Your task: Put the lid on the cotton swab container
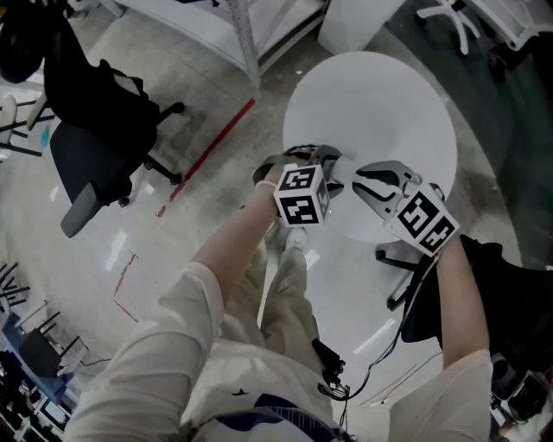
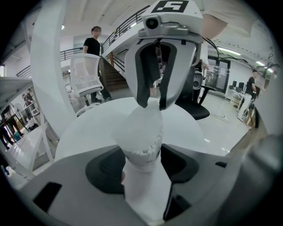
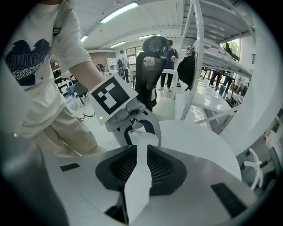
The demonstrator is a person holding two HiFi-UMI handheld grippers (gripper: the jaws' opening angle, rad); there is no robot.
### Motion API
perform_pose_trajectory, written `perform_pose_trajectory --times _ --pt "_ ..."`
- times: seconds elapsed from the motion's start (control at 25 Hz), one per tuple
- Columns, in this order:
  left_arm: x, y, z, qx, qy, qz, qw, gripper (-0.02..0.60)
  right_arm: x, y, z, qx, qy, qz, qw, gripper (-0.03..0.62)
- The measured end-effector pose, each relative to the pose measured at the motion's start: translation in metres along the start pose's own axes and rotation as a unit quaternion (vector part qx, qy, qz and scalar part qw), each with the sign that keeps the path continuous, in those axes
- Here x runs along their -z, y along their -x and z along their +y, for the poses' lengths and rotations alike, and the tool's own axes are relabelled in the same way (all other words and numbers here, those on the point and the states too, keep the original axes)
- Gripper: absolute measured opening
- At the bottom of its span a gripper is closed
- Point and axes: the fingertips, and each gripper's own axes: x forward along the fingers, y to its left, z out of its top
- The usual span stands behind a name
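Your left gripper [image 2: 142, 152] clamps the cotton swab container [image 2: 143, 185]. Your right gripper [image 3: 140, 152] pinches the lid [image 3: 138, 176] just above the container (a thin, edge-on grip), so tilted, it may jam.

Open-plan office or lab — swivel chairs [image 1: 91, 151], white shelving [image 3: 216, 53], red floor tape [image 1: 213, 148].

light: bright, ceiling tubes [image 3: 118, 12] | glare: white table [image 1: 371, 104] washed out | edges: fisheye bend, dark corners | foreground: soft
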Motion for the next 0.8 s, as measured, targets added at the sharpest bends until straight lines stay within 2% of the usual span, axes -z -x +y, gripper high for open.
perform_pose_trajectory --times 0.36,0.8 --pt "-0.0008 0.0006 0.0007 -0.002 0.0 -0.001 1.0 0.244 0.006 -0.0078 0.0075 -0.013 0.011 0.024 1.0 0.074" --pt "0.0003 -0.001 0.0011 -0.005 -0.002 0.002 1.0 0.242 0.0085 -0.0106 0.0062 -0.021 -0.004 0.04 0.999 0.067"
